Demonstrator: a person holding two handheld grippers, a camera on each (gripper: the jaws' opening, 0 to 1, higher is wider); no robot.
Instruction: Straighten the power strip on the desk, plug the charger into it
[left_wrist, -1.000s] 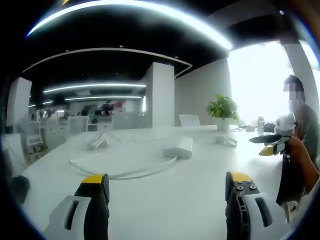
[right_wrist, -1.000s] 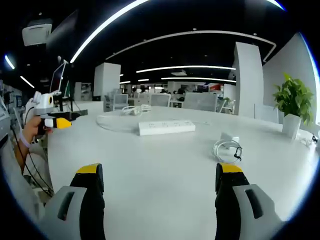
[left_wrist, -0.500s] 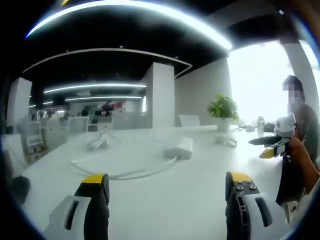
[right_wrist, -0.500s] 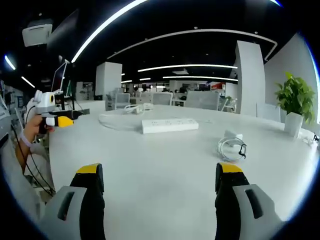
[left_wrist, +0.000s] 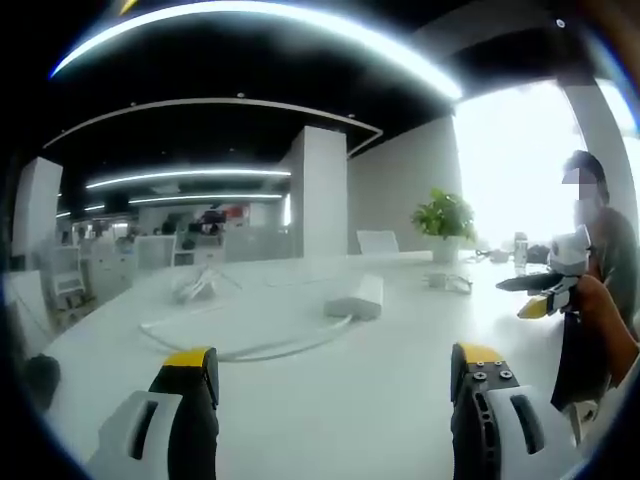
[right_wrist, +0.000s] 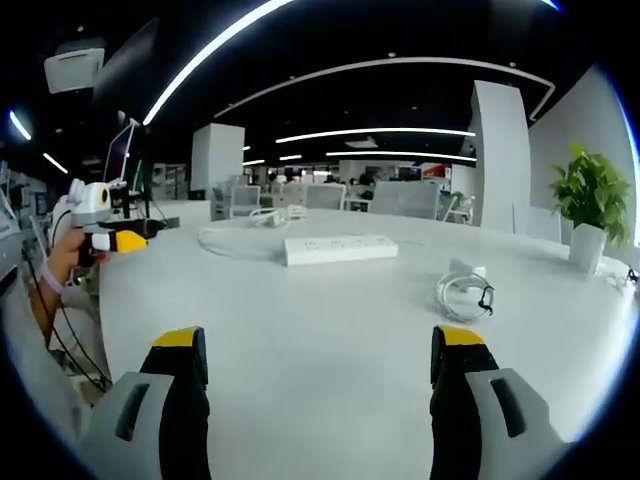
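A white power strip (right_wrist: 340, 249) lies on the white desk (right_wrist: 320, 330), slightly angled, with its white cord (right_wrist: 225, 243) looping off to the left. In the left gripper view the same power strip (left_wrist: 356, 298) is seen end-on with its cord (left_wrist: 240, 345) curving toward me. The white charger with its coiled cable (right_wrist: 462, 290) lies to the strip's right; in the left gripper view the charger (left_wrist: 450, 283) is far off. My right gripper (right_wrist: 320, 360) is open above bare desk. My left gripper (left_wrist: 335, 375) is open too, well short of the strip. Each gripper appears in the other's view: the left gripper (right_wrist: 110, 238) and the right gripper (left_wrist: 548, 290).
A potted plant (right_wrist: 588, 210) stands at the desk's far right edge, and the same plant (left_wrist: 445, 222) shows in the left gripper view. Another coiled white cable (left_wrist: 195, 283) lies at the far left. A person (left_wrist: 600, 300) holds the grippers. Office desks and pillars fill the background.
The right gripper view has shifted slightly, so the strip and charger sit a little further right than a second ago. Nothing on the desk has moved; both grippers stay open.
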